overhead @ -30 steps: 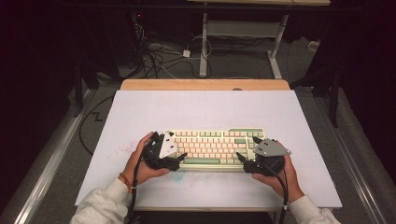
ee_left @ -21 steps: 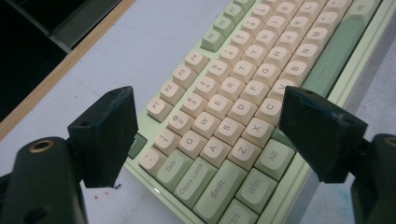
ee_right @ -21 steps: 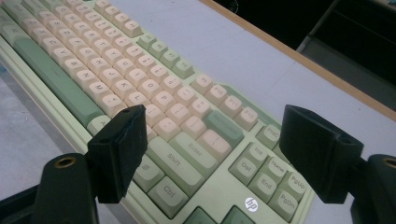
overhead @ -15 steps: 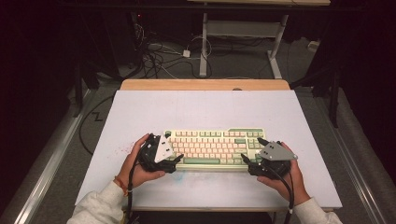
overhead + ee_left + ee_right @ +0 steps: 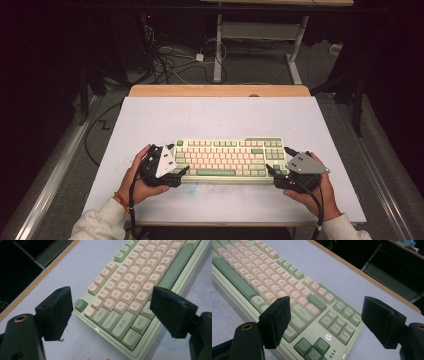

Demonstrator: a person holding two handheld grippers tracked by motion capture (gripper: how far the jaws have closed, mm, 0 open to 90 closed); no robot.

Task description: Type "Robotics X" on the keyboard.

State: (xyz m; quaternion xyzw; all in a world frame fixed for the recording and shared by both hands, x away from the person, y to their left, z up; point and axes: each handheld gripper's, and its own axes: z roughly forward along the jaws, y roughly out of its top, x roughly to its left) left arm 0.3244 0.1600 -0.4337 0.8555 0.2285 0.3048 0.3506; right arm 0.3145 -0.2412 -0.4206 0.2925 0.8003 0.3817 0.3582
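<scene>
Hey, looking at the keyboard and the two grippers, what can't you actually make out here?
- High view: keyboard legends too small to read; its end corners sit under the left gripper and right gripper.
- Left gripper view: the right-hand jaw covers the keys right of Win; the frame cuts off the far keys.
- Right gripper view: left jaw hides keys below Enter; arrow cluster is cut off by the bottom edge.

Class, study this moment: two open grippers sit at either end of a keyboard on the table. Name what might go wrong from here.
1. Both grippers, left gripper and right gripper, have jaws spread over the ends of the keyboard; closing could press keys rather than grip the case.
2. The keyboard lies near the table's front edge; an uneven pull might slide it off.
</scene>
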